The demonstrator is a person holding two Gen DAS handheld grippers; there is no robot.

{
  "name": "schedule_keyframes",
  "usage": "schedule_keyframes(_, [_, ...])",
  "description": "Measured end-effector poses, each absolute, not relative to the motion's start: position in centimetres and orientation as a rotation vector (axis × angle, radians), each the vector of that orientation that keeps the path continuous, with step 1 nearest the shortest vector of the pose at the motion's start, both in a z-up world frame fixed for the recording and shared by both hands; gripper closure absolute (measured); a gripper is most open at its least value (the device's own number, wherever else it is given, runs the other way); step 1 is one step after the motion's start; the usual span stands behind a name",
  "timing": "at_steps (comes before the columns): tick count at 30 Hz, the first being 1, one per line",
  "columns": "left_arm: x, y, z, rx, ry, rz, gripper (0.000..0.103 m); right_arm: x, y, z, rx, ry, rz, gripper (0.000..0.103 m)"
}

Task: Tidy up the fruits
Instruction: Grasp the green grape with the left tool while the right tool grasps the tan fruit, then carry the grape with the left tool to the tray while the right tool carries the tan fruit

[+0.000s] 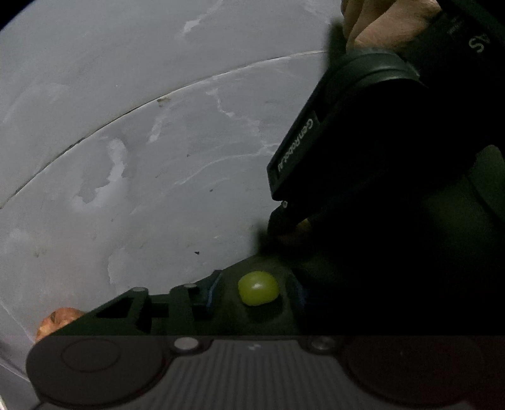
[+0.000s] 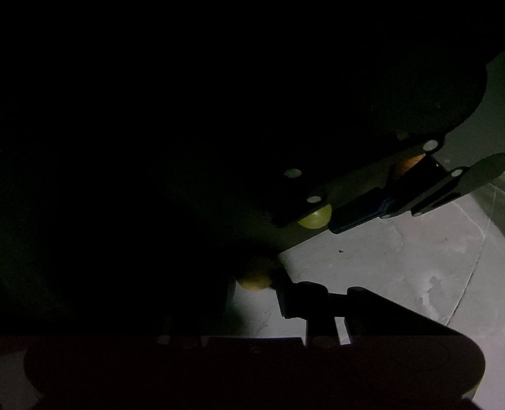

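A green grape (image 1: 258,288) sits between the blue pads of my left gripper (image 1: 257,276), which is shut on it just above the grey-white tabletop (image 1: 157,189). The right wrist view shows the same grape (image 2: 315,216) pinched against the left gripper's blue pad (image 2: 363,214). My right gripper (image 2: 255,285) is shut on a small yellow-brown fruit (image 2: 255,279); its left finger is lost in the dark. In the left wrist view the right gripper (image 1: 284,230) stands close on the right, with a sliver of that fruit (image 1: 304,223) showing at its tips.
An orange, rough-skinned fruit (image 1: 60,318) lies on the table at the lower left, half behind my left finger; it also shows through the left gripper's linkage (image 2: 410,161). A hand (image 1: 378,28) holds the right gripper's handle. A curved seam (image 1: 189,91) crosses the worn table.
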State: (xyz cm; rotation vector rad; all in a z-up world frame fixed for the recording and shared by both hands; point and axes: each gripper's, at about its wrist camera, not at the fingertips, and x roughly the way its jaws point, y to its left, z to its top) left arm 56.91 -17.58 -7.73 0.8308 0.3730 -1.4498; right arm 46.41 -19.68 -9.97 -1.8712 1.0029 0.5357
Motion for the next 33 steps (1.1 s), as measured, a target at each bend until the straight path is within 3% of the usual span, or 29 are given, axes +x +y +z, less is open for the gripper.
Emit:
schedule_keyframes(2, [56.7, -17.7, -7.7, 0.847, 0.378, -1.454, 0.071, 46.1, -19.6, -10.0, -1.874, 0.996, 0.527, 0.074])
schedule_keyframes(5, [56.4, -17.8, -7.6, 0.860, 0.381, -1.430, 0.075, 46.3, -19.7, -10.2, -1.857, 0.995, 0.500, 0.074])
schedule_keyframes(13, [55.7, -16.8, -6.7, 0.733, 0.591, -1.278, 0.076, 44.5, -18.5, -8.1, -1.675, 0.980, 0.386, 0.074])
schedule_keyframes(25, [54.6, -12.3, -4.4, 0.316, 1.017, -0.987, 0.076, 42.6, -16.7, -3.9, -1.203, 0.910, 0.195, 0.074])
schedule_keyframes(33, [51.5, -9.7, -2.5, 0.266, 1.052, -0.860, 0.076, 39.3, -15.3, -1.7, -0.933, 0.835, 0.178, 0.074])
